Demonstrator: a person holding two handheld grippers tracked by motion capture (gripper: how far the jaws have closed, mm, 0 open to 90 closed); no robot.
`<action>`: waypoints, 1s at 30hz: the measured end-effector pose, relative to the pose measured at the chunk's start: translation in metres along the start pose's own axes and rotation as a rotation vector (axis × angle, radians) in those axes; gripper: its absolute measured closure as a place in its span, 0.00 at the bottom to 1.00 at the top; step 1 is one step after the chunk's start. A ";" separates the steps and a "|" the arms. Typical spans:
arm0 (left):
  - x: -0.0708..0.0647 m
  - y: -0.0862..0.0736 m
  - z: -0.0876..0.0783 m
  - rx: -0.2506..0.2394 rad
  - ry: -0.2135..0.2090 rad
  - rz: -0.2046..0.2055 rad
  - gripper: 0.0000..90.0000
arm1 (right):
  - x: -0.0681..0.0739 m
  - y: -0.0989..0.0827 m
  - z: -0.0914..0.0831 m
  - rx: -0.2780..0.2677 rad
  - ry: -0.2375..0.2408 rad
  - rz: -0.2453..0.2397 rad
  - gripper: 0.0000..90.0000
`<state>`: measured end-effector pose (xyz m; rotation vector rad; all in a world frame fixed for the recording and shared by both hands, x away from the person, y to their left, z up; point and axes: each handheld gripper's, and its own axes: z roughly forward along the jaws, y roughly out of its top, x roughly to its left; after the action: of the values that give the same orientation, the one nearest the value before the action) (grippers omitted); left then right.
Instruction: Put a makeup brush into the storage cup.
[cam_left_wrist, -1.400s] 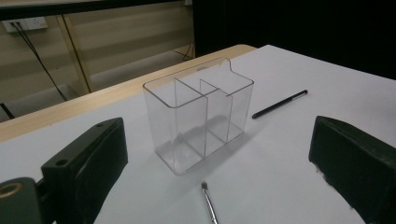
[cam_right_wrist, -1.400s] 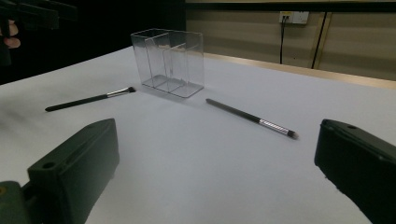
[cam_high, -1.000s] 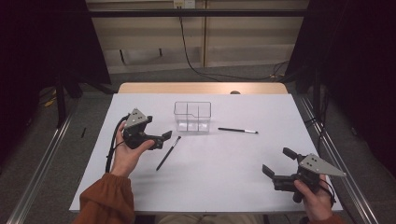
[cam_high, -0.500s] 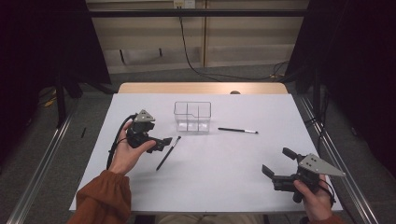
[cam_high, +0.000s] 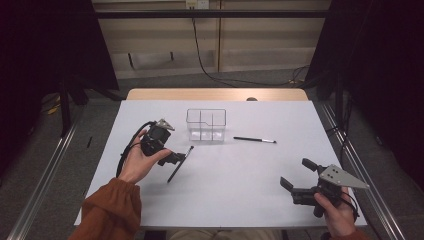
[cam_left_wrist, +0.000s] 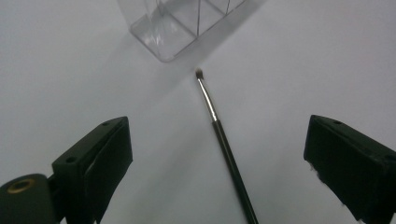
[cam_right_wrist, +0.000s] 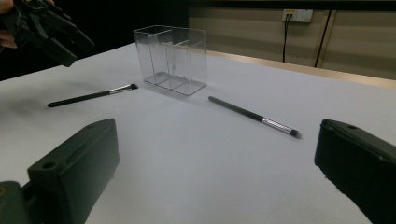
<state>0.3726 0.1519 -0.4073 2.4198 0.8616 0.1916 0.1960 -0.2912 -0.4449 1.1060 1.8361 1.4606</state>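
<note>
A clear plastic box (cam_high: 206, 124) with compartments stands at the table's middle back. One thin black brush (cam_high: 181, 163) lies in front of its left corner, and a second brush (cam_high: 255, 140) lies to its right. My left gripper (cam_high: 173, 159) hovers open just over the first brush. In the left gripper view that brush (cam_left_wrist: 224, 140) runs between the wide-apart jaws, its tip pointing at the box (cam_left_wrist: 177, 28). My right gripper (cam_high: 295, 173) is open near the front right, holding nothing. It faces the box (cam_right_wrist: 172, 58) and both brushes (cam_right_wrist: 254, 116) (cam_right_wrist: 91, 96).
A white sheet (cam_high: 235, 200) covers the table, with a wooden strip (cam_high: 215, 94) along the far edge. Metal rails (cam_high: 360, 165) run down both sides. A black cable (cam_high: 125, 155) loops from the left gripper by the person's hand.
My left gripper has tipped down and moved a little nearer the brush by the box. The right gripper, the box and both brushes have stayed put.
</note>
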 end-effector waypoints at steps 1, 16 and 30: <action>0.000 0.002 0.002 0.016 -0.004 -0.009 0.09 | 0.000 0.000 0.000 0.000 0.000 0.000 0.00; 0.006 0.019 0.033 0.242 -0.006 -0.063 0.11 | 0.001 0.000 0.001 0.007 0.008 -0.004 0.00; 0.008 0.020 0.049 0.334 0.002 -0.053 0.21 | 0.000 -0.001 0.001 0.017 0.011 -0.005 0.00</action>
<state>0.4043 0.1216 -0.4380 2.6988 1.0268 0.0304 0.1968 -0.2901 -0.4458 1.1023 1.8609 1.4533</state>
